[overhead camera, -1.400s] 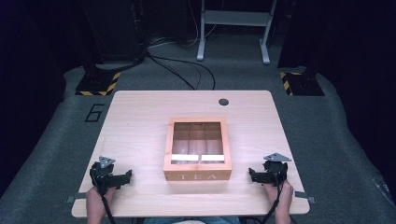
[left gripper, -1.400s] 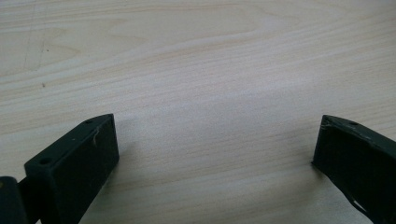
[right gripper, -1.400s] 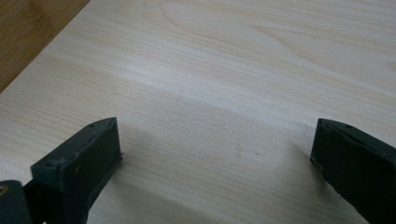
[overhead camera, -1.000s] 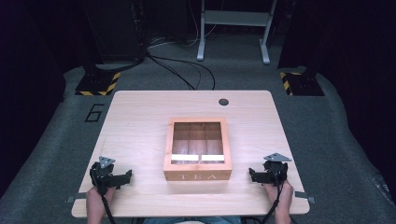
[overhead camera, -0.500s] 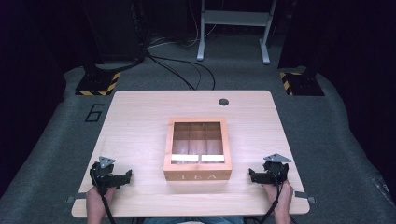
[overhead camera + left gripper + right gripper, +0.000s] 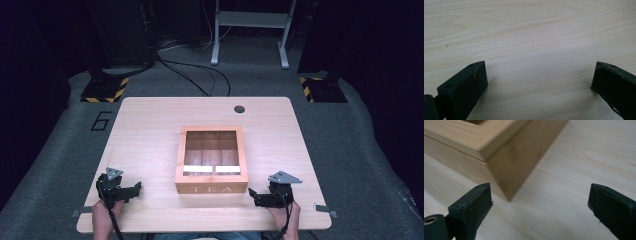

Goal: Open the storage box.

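Note:
A wooden tea box [image 6: 212, 160] marked TEA, with a glass-paned lid, sits shut in the middle of the light wooden table [image 6: 150, 130]. My left gripper [image 6: 134, 189] rests on the table near the front left, open, its jaws wide apart over bare wood [image 6: 539, 65]. My right gripper [image 6: 253, 195] rests at the front right, open, pointing at the box's near right corner [image 6: 506, 170]. Nothing lies between either pair of jaws.
A round cable hole [image 6: 239, 109] sits near the table's far edge. Beyond the table are grey floor, black cables [image 6: 200, 80], a white metal stand [image 6: 250, 30] and hazard-striped bases [image 6: 105, 90].

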Demonstrator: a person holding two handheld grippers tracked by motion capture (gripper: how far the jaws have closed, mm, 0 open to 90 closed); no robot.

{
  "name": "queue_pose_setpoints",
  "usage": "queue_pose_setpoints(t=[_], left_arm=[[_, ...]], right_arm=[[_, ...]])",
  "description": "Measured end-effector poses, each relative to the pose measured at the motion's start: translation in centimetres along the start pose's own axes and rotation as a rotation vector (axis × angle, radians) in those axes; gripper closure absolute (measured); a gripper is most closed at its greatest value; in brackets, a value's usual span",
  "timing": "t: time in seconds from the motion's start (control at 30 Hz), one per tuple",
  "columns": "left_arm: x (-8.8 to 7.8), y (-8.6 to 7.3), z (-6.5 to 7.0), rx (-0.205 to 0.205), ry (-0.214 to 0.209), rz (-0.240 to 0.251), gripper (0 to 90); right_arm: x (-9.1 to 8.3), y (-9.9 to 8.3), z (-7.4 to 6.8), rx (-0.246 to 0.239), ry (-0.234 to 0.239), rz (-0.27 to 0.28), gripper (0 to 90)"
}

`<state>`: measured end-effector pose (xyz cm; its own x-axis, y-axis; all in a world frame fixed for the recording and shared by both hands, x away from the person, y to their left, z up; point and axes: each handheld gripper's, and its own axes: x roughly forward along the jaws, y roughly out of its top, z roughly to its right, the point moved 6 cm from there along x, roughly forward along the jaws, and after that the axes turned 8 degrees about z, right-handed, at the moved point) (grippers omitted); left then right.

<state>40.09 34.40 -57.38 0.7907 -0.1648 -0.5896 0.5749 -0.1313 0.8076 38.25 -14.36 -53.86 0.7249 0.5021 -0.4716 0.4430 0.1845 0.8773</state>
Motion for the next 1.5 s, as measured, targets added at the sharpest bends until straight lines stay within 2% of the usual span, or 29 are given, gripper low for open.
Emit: queue_pose_setpoints(t=[0.17, 0.27, 0.33, 0.57, 0.7, 0.97, 1.5], left_arm=[[0.0, 0.0, 0.1, -0.005, 0.0, -0.005, 0.0], [0.0, 0.0, 0.1, -0.005, -0.001, -0.006, 0.0], [-0.1, 0.0, 0.0, -0.001, -0.003, -0.008, 0.0], [0.0, 0.0, 0.0, 0.0, -0.001, 0.0, 0.0], [0.0, 0.0, 0.0, 0.0, 0.0, 0.0, 0.0], [0.0, 0.0, 0.0, 0.0, -0.001, -0.001, 0.0], [0.0, 0.0, 0.0, 0.0, 0.0, -0.001, 0.0]], right_arm=[[0.3, 0.9, -2.2, -0.048, 0.052, 0.02, 14.0], [0.4, 1.3, -2.9, -0.066, 0.072, 0.039, 21.2], [0.5, 1.4, -3.1, -0.077, 0.075, 0.046, 26.3], [0.1, 1.6, -3.4, -0.067, 0.098, 0.099, 48.1], [0.0, 1.8, -3.4, -0.093, 0.116, 0.101, 55.8], [-0.2, 1.5, -3.5, -0.095, 0.117, 0.135, 60.6], [-0.4, 1.6, -3.7, -0.092, 0.108, 0.174, 62.6]])
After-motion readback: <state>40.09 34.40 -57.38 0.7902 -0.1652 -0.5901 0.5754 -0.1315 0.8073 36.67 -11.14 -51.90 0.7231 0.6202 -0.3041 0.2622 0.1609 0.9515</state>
